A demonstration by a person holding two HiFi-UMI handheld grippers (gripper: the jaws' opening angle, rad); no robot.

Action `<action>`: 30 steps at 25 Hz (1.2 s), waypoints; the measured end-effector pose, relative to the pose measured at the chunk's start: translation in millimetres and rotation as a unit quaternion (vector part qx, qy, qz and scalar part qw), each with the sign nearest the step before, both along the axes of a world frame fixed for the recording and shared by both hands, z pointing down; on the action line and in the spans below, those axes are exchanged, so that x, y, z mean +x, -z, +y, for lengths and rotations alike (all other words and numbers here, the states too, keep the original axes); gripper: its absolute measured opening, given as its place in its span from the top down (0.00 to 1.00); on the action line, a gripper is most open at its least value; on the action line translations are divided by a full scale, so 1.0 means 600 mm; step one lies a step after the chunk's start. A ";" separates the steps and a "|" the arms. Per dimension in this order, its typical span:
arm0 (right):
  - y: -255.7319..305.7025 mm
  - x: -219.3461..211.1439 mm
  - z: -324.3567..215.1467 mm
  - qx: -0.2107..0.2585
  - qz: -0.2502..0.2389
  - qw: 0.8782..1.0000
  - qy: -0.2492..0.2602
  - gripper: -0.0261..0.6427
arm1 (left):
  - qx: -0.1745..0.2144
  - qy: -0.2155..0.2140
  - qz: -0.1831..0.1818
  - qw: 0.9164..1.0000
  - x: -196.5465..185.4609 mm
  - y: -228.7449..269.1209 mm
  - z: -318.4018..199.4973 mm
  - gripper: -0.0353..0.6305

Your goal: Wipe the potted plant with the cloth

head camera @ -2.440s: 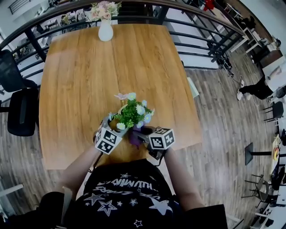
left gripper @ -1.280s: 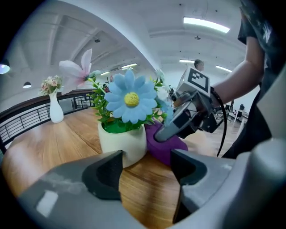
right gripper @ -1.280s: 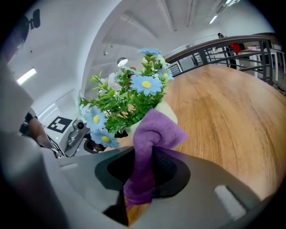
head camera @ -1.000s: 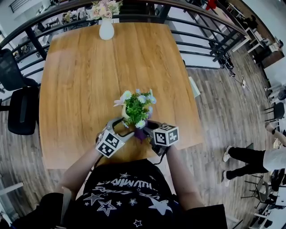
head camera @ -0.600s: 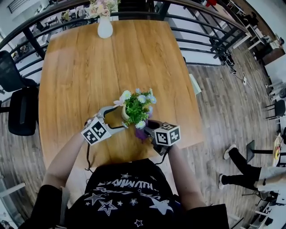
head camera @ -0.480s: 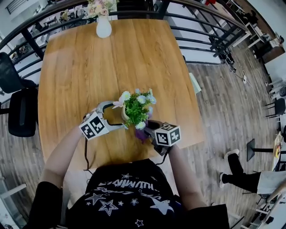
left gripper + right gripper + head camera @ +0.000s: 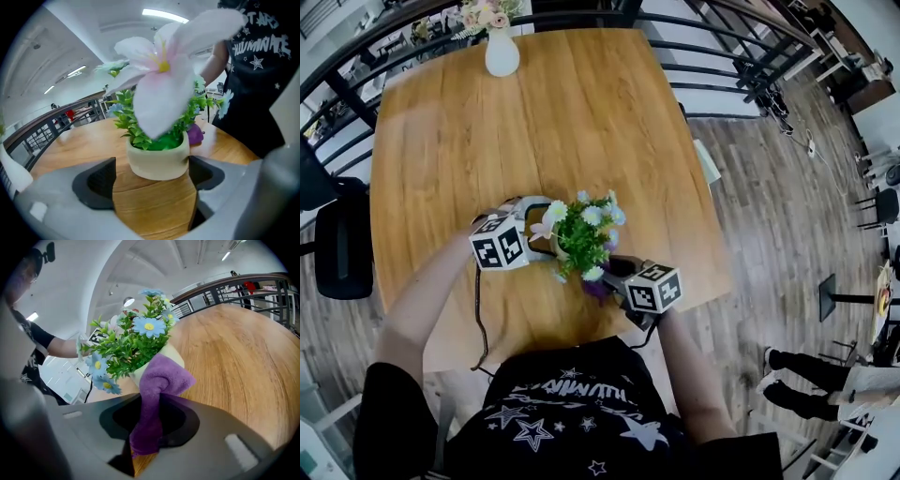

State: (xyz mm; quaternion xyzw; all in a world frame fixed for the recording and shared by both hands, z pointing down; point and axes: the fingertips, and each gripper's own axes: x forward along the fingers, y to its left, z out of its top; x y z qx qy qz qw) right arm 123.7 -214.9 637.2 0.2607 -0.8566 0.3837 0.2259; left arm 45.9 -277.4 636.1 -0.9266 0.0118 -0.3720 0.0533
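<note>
The potted plant point(image 7: 582, 234), green leaves with blue and white flowers in a cream pot point(image 7: 158, 159), stands near the table's front edge. My left gripper point(image 7: 541, 228) is at its left. Its jaws are opening, and the pot sits just beyond the black pads point(image 7: 95, 181), touched by neither. A big pale pink flower point(image 7: 164, 79) fills the left gripper view. At the pot's near right, my right gripper point(image 7: 607, 276) is shut on the purple cloth point(image 7: 157, 394). The cloth's free end lies against the pot point(image 7: 172, 354). The cloth point(image 7: 596, 288) also peeks out under the leaves.
The wooden table point(image 7: 581, 122) has a white vase of flowers point(image 7: 502, 52) at its far edge. A dark railing point(image 7: 712, 56) runs behind and to the right. A black chair point(image 7: 342, 248) stands at the left. A person's legs point(image 7: 811, 375) show on the floor at the right.
My left gripper has swung from the pot's near-left round to its left side, rolling as it went, and its jaws have spread wider. The right gripper and cloth stayed put.
</note>
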 end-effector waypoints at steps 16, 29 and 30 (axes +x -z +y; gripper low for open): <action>-0.006 0.006 -0.009 0.004 0.005 1.000 -0.021 0.80 | -0.031 -0.023 0.016 0.999 0.031 -0.004 0.012 0.24; 0.000 -0.008 0.016 0.009 0.009 1.000 -0.025 0.81 | -0.024 0.126 0.050 0.990 0.038 -0.004 0.019 0.24; 0.001 -0.010 0.019 0.009 0.008 1.000 -0.025 0.81 | -0.022 0.139 0.056 0.988 0.039 -0.004 0.021 0.24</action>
